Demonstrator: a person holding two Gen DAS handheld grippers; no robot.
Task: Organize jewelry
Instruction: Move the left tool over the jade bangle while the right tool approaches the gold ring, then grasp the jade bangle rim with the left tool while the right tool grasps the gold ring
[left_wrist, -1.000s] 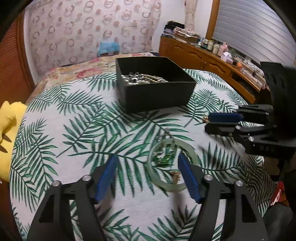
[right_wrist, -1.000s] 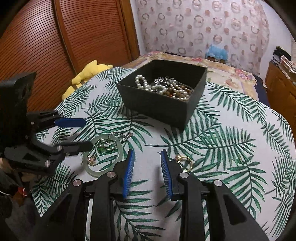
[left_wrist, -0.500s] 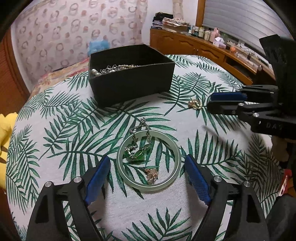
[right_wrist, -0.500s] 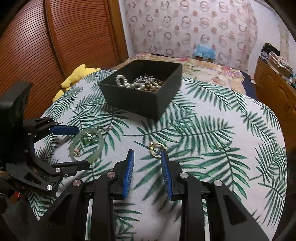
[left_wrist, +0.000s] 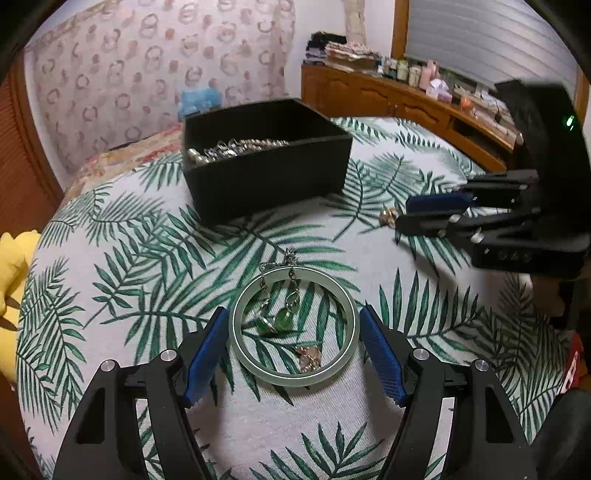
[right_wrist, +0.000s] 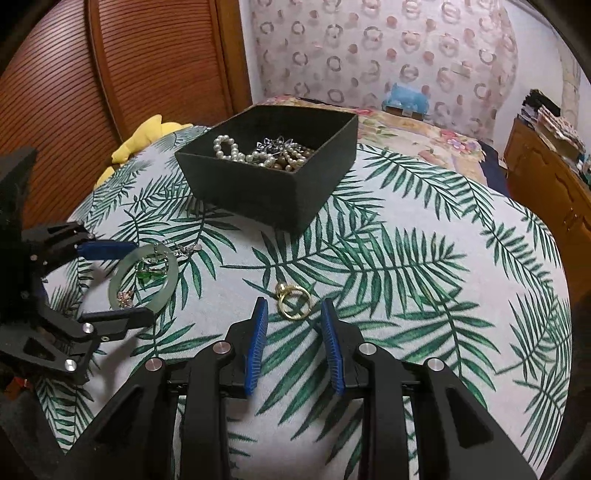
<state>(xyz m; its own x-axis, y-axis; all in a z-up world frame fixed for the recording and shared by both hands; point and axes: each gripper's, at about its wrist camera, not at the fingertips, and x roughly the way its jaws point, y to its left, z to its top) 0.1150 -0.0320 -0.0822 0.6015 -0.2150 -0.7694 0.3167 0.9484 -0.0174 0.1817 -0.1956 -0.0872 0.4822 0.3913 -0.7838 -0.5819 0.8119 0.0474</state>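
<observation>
A pale green jade bangle (left_wrist: 240, 343) lies flat on the palm-leaf tablecloth, with a green-stone chain necklace (left_wrist: 280, 321) and a small rose-gold piece (left_wrist: 310, 356) inside its ring. My left gripper (left_wrist: 293, 321) is open, its blue pads either side of the bangle. The bangle also shows in the right wrist view (right_wrist: 168, 284). A gold ring (right_wrist: 294, 300) lies between my right gripper's open tips (right_wrist: 293, 310). A black box (right_wrist: 266, 184) holds pearls and chains at the back.
The round table's cloth (right_wrist: 424, 295) drops off at its edges. A yellow plush toy (right_wrist: 147, 138) sits at the far left. A wooden sideboard (left_wrist: 406, 99) with small items stands at the back right.
My left gripper moved forward so its pads now flank the bangle. My right gripper moved up to the gold ring, which now sits between its tips.
</observation>
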